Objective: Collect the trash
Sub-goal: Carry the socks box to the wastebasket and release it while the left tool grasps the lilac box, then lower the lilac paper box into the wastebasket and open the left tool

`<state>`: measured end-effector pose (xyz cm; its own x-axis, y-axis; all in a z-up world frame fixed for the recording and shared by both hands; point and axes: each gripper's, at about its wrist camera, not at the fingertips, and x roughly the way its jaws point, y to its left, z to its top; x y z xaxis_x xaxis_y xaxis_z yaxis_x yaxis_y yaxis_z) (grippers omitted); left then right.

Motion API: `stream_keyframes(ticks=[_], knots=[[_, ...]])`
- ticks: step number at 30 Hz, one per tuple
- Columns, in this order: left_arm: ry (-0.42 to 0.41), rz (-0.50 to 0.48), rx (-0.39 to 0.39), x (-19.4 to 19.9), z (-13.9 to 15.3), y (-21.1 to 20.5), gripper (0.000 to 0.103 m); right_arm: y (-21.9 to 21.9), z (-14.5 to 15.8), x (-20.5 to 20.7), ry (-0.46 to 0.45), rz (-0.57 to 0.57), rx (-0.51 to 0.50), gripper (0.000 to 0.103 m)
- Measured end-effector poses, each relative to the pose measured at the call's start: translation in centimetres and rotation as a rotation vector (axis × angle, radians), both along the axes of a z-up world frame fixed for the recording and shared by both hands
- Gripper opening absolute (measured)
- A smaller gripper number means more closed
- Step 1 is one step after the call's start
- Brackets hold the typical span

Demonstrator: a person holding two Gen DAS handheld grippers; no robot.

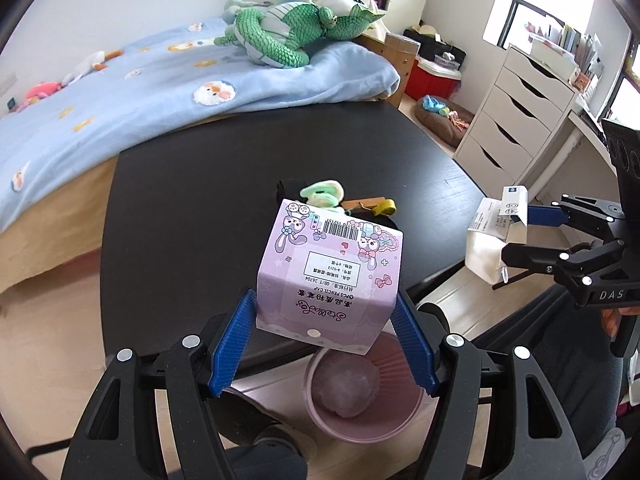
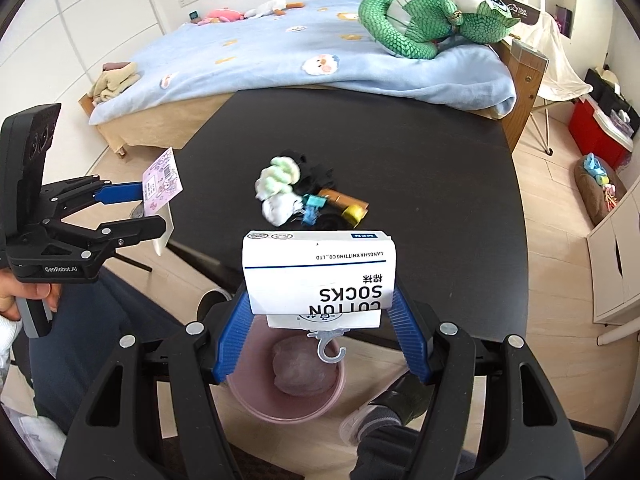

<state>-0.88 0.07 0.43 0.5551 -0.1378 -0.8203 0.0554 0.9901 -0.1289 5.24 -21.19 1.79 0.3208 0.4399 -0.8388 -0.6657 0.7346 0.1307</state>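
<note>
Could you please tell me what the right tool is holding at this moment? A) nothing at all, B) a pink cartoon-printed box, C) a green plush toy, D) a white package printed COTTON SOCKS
D: in the right wrist view the right tool has its blue pads pressed on both sides of the white COTTON SOCKS package, held above the pink bin, while the pink box sits in the left tool.

The pink box (image 1: 328, 280) reads "6PCS PENCIL CAP" and "GB/T 26704". The white sock packet (image 2: 320, 276) reads "COTTON SOCKS", "MEN", "LANGSHA KNITTING CO., LTD". The left gripper (image 2: 158, 212) body reads "GenRobot.AI".
</note>
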Motion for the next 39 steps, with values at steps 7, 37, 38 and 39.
stream_keyframes(ticks=[7, 37, 38, 39], knots=[[-0.001, 0.023, -0.013, -2.5, -0.5, -1.1, 0.066, 0.3, -1.0, -3.3, 0.017, 0.032, -0.008, 0.065], [0.005, 0.024, -0.028, -5.7, -1.4, -1.5, 0.067, 0.4, -4.2, -5.3, 0.077, 0.016, -0.032, 0.093], [0.007, 0.017, -0.026, -5.7, -1.4, -1.8, 0.067, 0.2, -4.1, -5.2, 0.074, 0.011, -0.033, 0.093], [0.008, 0.013, -0.026, -5.6, -1.5, -1.9, 0.067, 0.0, -3.9, -5.1, 0.069, 0.003, -0.034, 0.093]])
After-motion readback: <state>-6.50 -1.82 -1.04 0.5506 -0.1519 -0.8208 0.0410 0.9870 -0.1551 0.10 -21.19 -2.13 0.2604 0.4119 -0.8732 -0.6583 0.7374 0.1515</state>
